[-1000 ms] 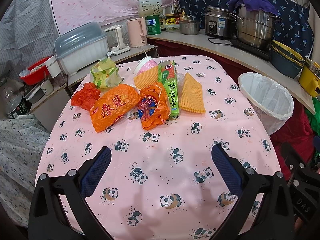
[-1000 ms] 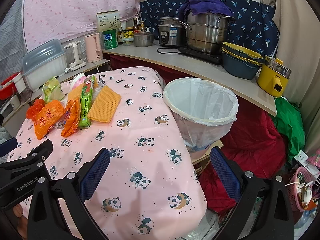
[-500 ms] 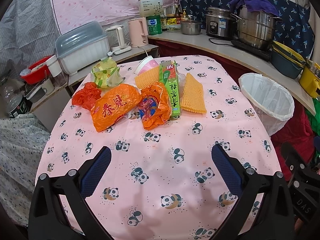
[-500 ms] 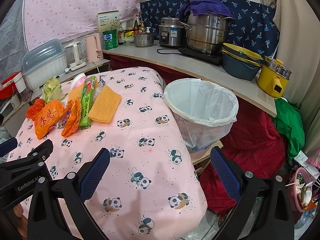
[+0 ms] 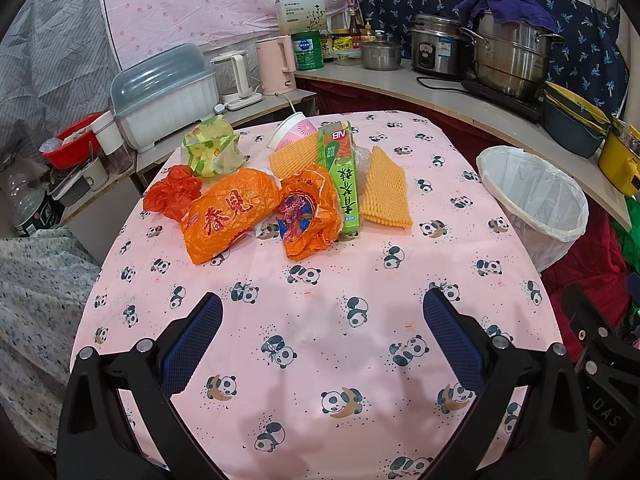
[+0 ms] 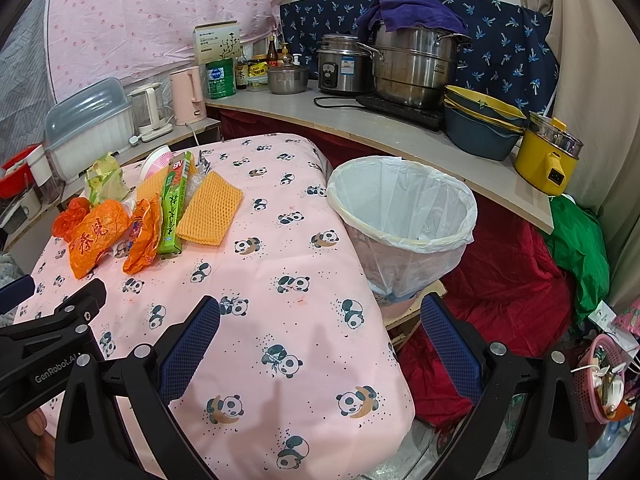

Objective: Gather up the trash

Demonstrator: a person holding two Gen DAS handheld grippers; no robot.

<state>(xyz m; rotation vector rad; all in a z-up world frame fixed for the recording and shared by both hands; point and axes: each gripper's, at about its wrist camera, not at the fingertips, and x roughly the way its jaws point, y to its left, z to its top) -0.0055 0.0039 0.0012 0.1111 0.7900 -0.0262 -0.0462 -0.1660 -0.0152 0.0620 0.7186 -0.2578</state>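
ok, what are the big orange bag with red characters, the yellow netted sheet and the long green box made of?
Big orange bag with red characters: thin plastic film, glossy, heavily crinkled. Yellow netted sheet: probably foam mesh, matte, with an open ribbed lattice. Long green box: likely printed cardboard, judging by its sharp straight edges and slight sheen.

On the table lie two crinkled orange plastic bags (image 5: 230, 216) (image 5: 308, 210), two yellow foam mesh sheets (image 5: 386, 194) (image 5: 294, 156), one crumpled red plastic bag (image 5: 172, 196), one long green carton (image 5: 342, 178), one yellow-green wrapper (image 5: 210, 148), one pink paper cup (image 5: 294, 130). One white-lined bin (image 5: 536, 204) stands beside.
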